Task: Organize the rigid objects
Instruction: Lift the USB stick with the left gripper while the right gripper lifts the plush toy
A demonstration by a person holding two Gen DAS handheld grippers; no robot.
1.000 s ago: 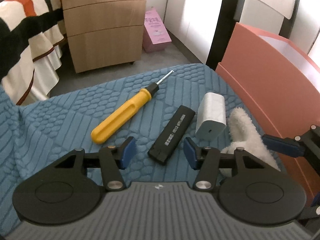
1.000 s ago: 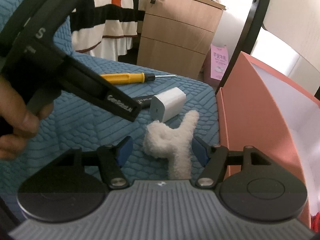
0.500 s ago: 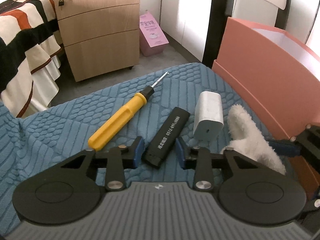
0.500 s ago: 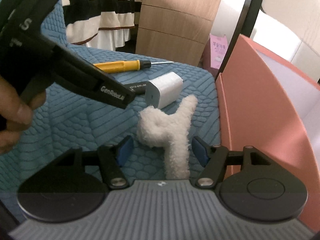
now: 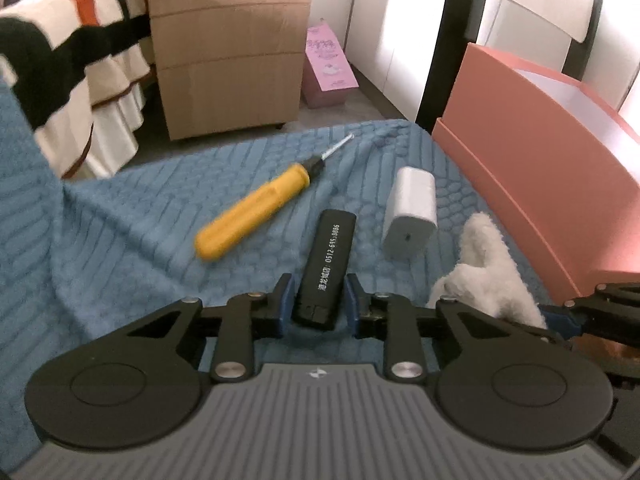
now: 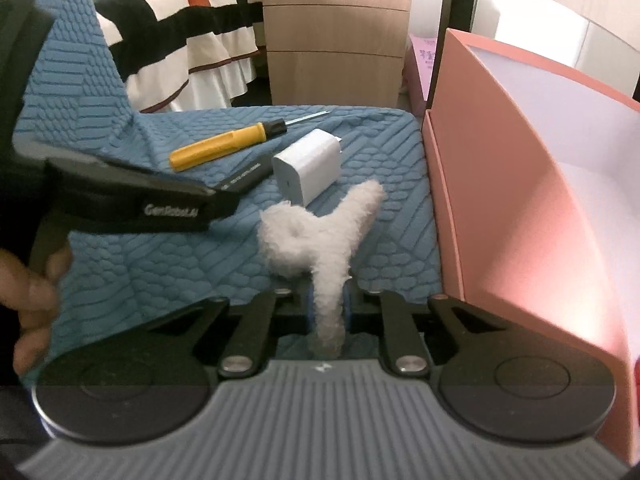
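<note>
A: Left gripper point(image 5: 316, 302) status?
B: Jaws pinch the black rectangular stick with white print point(image 5: 326, 270), lower centre of frame.
A: Right gripper point(image 6: 328, 306)?
B: Jaws clamp the white fluffy plush piece point(image 6: 320, 236), centre frame, on the blue quilted cover point(image 6: 120, 256).

Lying on the blue quilted cover point(image 5: 120, 240) are four loose things, one of each kind: one yellow-handled screwdriver point(image 5: 256, 210), one black stick with white lettering point(image 5: 326, 264), one white charger block point(image 5: 412, 212) and one fluffy white piece point(image 6: 320, 236). Beside the cover stands one pink box point(image 5: 540, 184). There are two claws: the left claw point(image 5: 316, 304) and the right claw point(image 6: 328, 308), each with two blue-padded fingers. On the floor behind are one wooden drawer cabinet point(image 5: 228, 48), showing three drawer fronts, and one pink carton point(image 5: 330, 68). One striped bedspread point(image 5: 60, 52) hangs at the left.
</note>
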